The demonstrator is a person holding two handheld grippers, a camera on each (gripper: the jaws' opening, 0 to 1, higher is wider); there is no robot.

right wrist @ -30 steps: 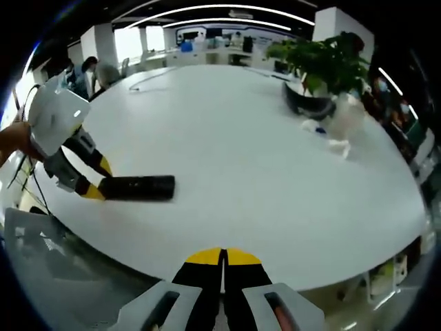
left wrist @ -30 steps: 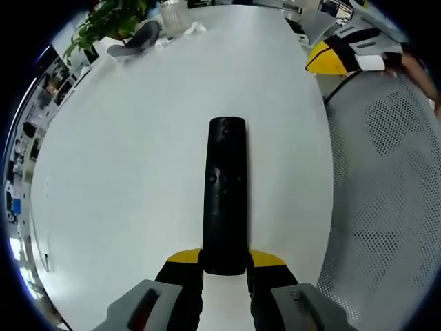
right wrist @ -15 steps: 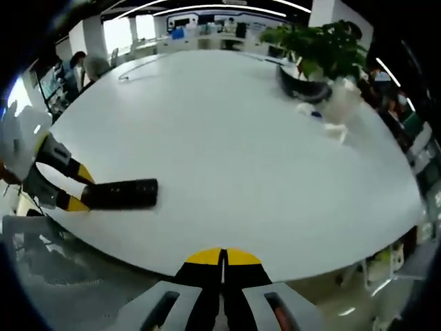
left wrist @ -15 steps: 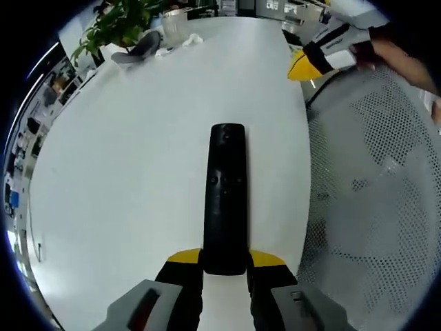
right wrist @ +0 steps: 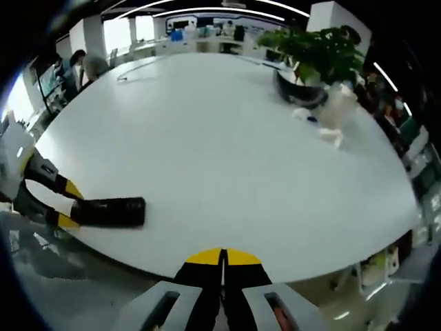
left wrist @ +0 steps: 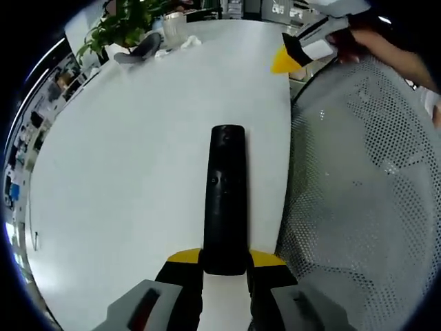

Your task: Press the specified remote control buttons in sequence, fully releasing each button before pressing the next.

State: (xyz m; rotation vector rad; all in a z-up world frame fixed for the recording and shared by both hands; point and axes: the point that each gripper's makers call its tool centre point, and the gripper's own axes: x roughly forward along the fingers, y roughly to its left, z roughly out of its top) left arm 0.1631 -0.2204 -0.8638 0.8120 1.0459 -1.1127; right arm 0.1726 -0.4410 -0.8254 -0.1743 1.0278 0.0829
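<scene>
One black remote control point(left wrist: 226, 196) lies on the white table point(left wrist: 124, 158) near its edge, its near end clamped by the left gripper point(left wrist: 225, 265). The right gripper point(right wrist: 222, 261) hovers with jaws closed, empty. One potted plant point(right wrist: 318, 58) stands far off.

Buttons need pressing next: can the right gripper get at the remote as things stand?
Probably yes. The remote lies face-up, held at its near end by the left gripper; bare table separates it from the shut right gripper.
</scene>
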